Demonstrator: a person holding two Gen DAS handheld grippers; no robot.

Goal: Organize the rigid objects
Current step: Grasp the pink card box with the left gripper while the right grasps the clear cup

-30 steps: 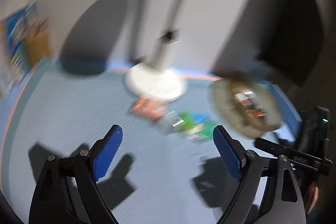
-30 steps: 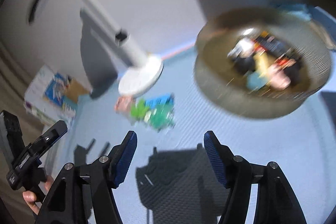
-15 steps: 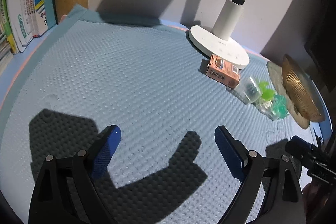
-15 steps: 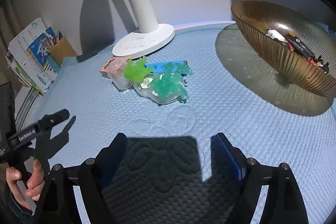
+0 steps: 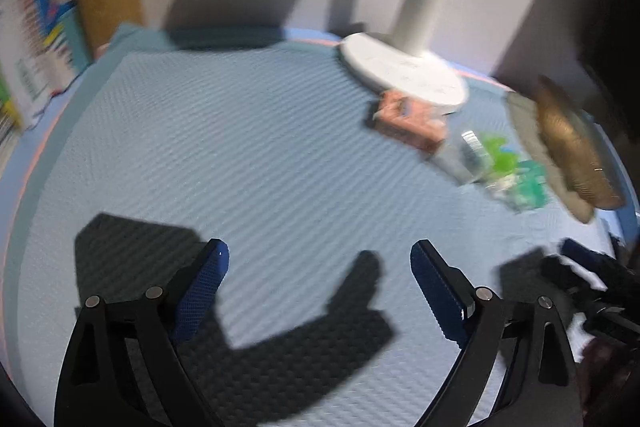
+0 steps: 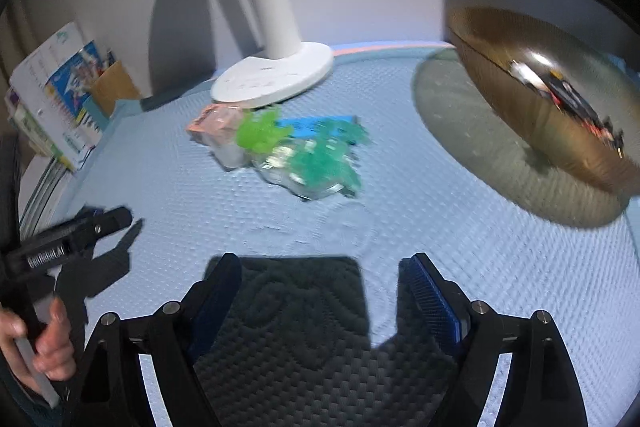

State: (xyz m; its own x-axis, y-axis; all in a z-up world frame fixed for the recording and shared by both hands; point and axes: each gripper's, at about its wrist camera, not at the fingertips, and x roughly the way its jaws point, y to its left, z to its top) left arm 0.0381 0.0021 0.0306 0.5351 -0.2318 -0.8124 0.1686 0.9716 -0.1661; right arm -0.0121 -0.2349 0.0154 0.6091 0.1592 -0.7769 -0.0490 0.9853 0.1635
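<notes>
A small pile lies on the blue mat near the lamp base: an orange box, a clear plastic box, a light green clip, a darker green clip on a clear packet, and a blue strip. The pile also shows blurred in the left wrist view: the orange box, the clips. An amber bowl holding small items stands at right. My right gripper is open and empty, short of the pile. My left gripper is open and empty over bare mat.
A white lamp base with its pole stands behind the pile. Books and a brown pen holder stand at the far left edge. The left tool and hand show at left in the right wrist view.
Both views shifted slightly and blurred with motion. The right gripper moved a little closer to the pile. Both stayed open and empty.
</notes>
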